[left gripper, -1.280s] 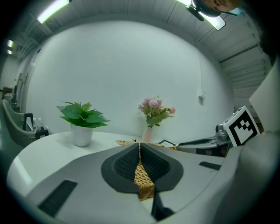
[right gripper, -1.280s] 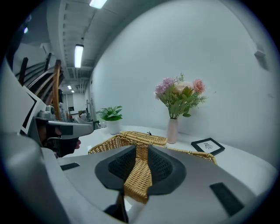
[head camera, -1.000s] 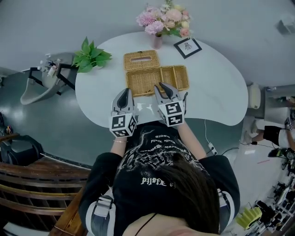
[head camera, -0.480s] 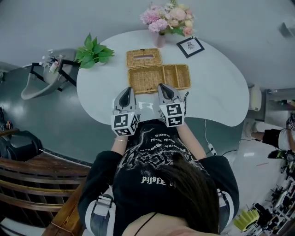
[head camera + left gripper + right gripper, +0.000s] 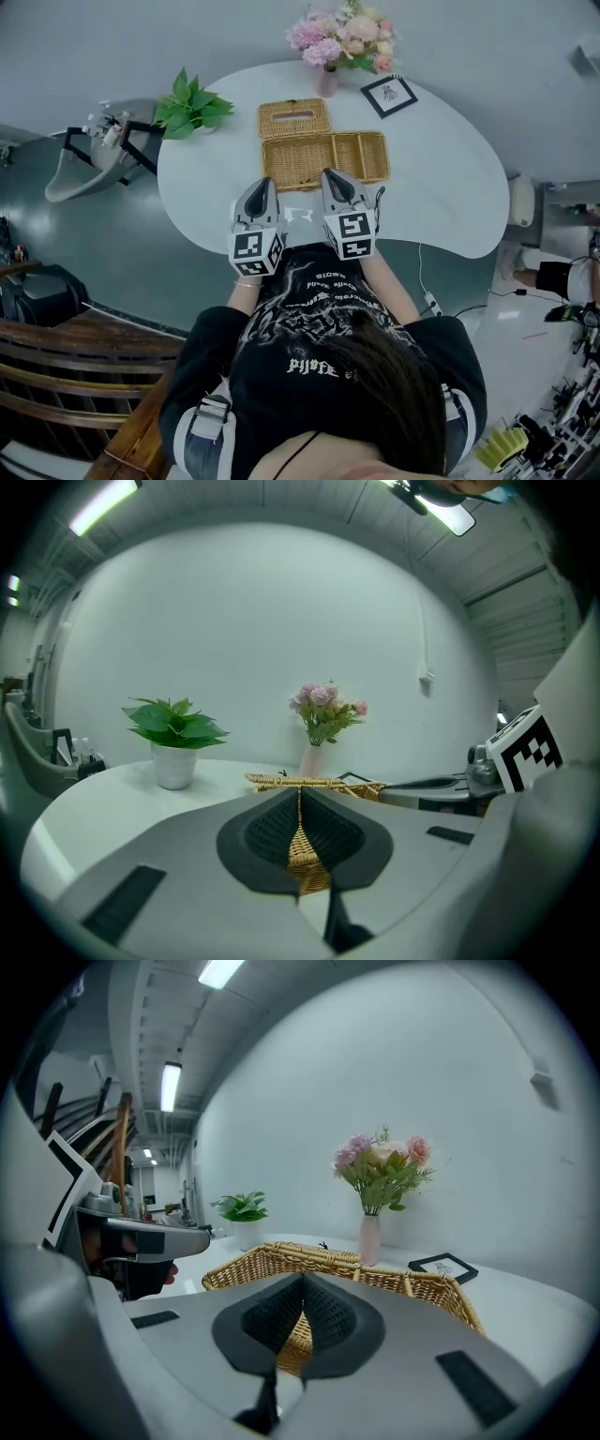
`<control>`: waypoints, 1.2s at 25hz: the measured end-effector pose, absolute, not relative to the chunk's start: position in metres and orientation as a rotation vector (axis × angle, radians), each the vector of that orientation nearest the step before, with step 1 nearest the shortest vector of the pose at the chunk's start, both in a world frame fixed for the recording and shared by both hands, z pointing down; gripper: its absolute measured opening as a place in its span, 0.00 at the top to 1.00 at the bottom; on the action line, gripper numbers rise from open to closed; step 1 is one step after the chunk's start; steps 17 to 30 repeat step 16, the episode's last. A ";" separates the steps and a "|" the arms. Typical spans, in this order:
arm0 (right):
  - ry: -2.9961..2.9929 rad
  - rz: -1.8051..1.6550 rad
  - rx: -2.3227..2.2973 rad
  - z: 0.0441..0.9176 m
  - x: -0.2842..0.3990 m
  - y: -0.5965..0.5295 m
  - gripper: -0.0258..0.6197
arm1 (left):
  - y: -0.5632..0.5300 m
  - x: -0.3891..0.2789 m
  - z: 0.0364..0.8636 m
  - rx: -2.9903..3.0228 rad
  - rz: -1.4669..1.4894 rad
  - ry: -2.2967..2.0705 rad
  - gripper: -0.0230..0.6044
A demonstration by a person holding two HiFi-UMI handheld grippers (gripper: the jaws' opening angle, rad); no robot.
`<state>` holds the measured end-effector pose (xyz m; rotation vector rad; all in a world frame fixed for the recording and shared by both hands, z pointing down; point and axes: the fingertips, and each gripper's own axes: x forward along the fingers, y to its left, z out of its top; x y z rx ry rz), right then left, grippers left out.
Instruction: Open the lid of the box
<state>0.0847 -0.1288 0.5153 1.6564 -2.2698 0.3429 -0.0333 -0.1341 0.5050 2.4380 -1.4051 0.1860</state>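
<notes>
Box (image 5: 323, 159) open, lid (image 5: 293, 118) flat just above it.
My left tongs (image 5: 262, 186) and right tongs (image 5: 331, 176) are clenched, empty, just below.

Tan woven box (image 5: 323, 157); white table (image 5: 441, 187); pink flowers (image 5: 342, 37); green plant (image 5: 187, 105).

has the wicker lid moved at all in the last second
No. The wicker lid lies where it did, flat on the table just behind the open wicker box and left of the flower vase. Only the head view itself shifted slightly.
</notes>
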 end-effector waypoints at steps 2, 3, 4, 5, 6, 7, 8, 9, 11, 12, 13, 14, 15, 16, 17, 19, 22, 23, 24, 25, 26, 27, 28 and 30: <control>-2.269 0.338 1.657 0.516 0.086 -0.130 0.92 | -0.135 -0.032 0.505 2.439 0.188 -1.405 0.92; -2.268 0.334 1.658 0.516 0.086 -0.130 0.92 | -0.135 -0.033 0.506 2.439 0.188 -1.406 0.92; -2.268 0.331 1.658 0.516 0.087 -0.131 0.92 | -0.136 -0.033 0.506 2.437 0.188 -1.408 0.92; -2.270 0.330 1.658 0.515 0.086 -0.132 0.92 | -0.136 -0.034 0.506 2.436 0.188 -1.409 0.92; -2.273 0.327 1.659 0.514 0.086 -0.133 0.92 | -0.137 -0.034 0.506 2.434 0.187 -1.411 0.92; -2.273 0.321 1.662 0.512 0.086 -0.133 0.92 | -0.137 -0.034 0.506 2.433 0.187 -1.412 0.92; -2.273 0.313 1.667 0.510 0.087 -0.134 0.92 | -0.137 -0.035 0.506 2.432 0.186 -1.413 0.92; -2.273 0.308 1.670 0.509 0.087 -0.135 0.92 | -0.138 -0.035 0.506 2.432 0.184 -1.414 0.92; -2.278 0.310 1.668 0.508 0.087 -0.135 0.92 | -0.139 -0.036 0.505 2.431 0.182 -1.416 0.92; -2.281 0.309 1.666 0.508 0.086 -0.136 0.92 | -0.140 -0.037 0.505 2.430 0.181 -1.419 0.92; -2.283 0.306 1.663 0.507 0.086 -0.137 0.92 | -0.142 -0.038 0.505 2.427 0.180 -1.421 0.92; -2.283 0.302 1.661 0.507 0.086 -0.138 0.92 | -0.143 -0.038 0.506 2.424 0.178 -1.423 0.92; -2.284 0.297 1.660 0.507 0.087 -0.138 0.92 | -0.144 -0.038 0.506 2.421 0.176 -1.425 0.92; -2.284 0.293 1.658 0.506 0.087 -0.139 0.92 | -0.145 -0.039 0.507 2.419 0.174 -1.426 0.92; -2.284 0.293 1.658 0.506 0.087 -0.139 0.92 | -0.145 -0.039 0.507 2.419 0.174 -1.426 0.92; -2.284 0.293 1.658 0.506 0.087 -0.139 0.92 | -0.145 -0.039 0.507 2.419 0.174 -1.426 0.92; -2.284 0.293 1.658 0.506 0.087 -0.139 0.92 | -0.145 -0.039 0.507 2.419 0.174 -1.426 0.92; -2.284 0.293 1.658 0.506 0.087 -0.139 0.92 | -0.145 -0.039 0.507 2.419 0.174 -1.426 0.92; -2.284 0.293 1.658 0.506 0.087 -0.139 0.92 | -0.145 -0.039 0.507 2.419 0.174 -1.426 0.92; -2.284 0.293 1.658 0.506 0.087 -0.139 0.92 | -0.145 -0.039 0.507 2.419 0.174 -1.426 0.92; -2.284 0.293 1.658 0.506 0.087 -0.139 0.92 | -0.145 -0.039 0.507 2.419 0.174 -1.426 0.92; -2.284 0.293 1.658 0.506 0.087 -0.139 0.92 | -0.145 -0.039 0.507 2.419 0.174 -1.426 0.92; -2.284 0.293 1.658 0.506 0.087 -0.139 0.92 | -0.145 -0.039 0.507 2.419 0.174 -1.426 0.92; -2.284 0.293 1.658 0.506 0.087 -0.139 0.92 | -0.145 -0.039 0.507 2.419 0.174 -1.426 0.92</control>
